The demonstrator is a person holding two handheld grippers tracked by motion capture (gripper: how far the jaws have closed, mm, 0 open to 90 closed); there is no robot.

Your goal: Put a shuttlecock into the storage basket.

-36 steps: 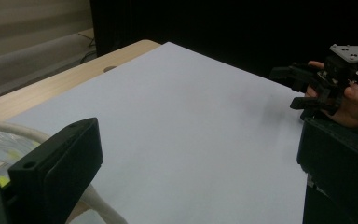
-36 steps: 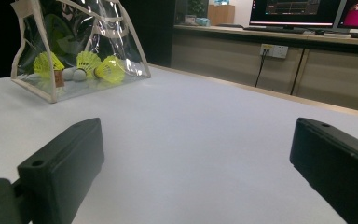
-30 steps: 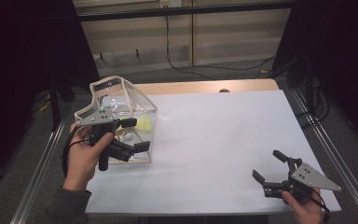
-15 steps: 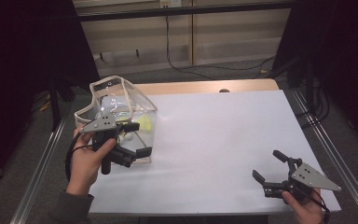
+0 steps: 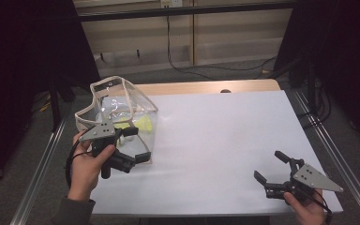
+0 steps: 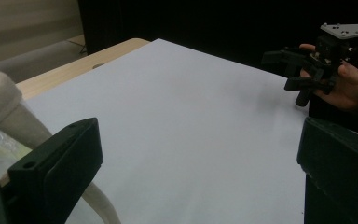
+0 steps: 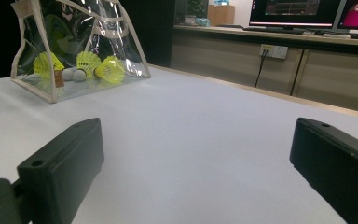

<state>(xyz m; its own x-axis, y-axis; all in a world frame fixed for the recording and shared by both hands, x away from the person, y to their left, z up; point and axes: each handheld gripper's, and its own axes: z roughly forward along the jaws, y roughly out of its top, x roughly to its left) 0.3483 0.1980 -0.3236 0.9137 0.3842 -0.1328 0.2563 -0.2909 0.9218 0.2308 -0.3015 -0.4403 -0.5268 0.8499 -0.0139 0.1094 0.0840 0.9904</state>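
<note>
A clear plastic bag (image 5: 115, 101) with beige trim stands at the table's left. Inside it lie yellow shuttlecocks (image 5: 143, 124). My left gripper (image 5: 138, 144) is held in a hand against the bag's near right corner, jaws wide open and nothing between them. In the left gripper view the bag's beige trim (image 6: 0, 100) curves past my left jaw, and the gripper (image 6: 198, 163) faces bare table. My right gripper (image 5: 268, 165) hovers open near the front right corner. From the right gripper view the gripper (image 7: 196, 163) looks across at the bag (image 7: 121, 28) and its shuttlecocks (image 7: 109, 69).
The white table top (image 5: 225, 136) has a wooden strip (image 5: 206, 87) along its far edge and metal rails (image 5: 42, 164) at the sides. Monitors (image 7: 298, 11) and a cabinet with a wall socket (image 7: 274, 50) stand beyond the table.
My left gripper has drawn back a little toward the near edge, along the bag's front corner. The right gripper has stayed where it was.
</note>
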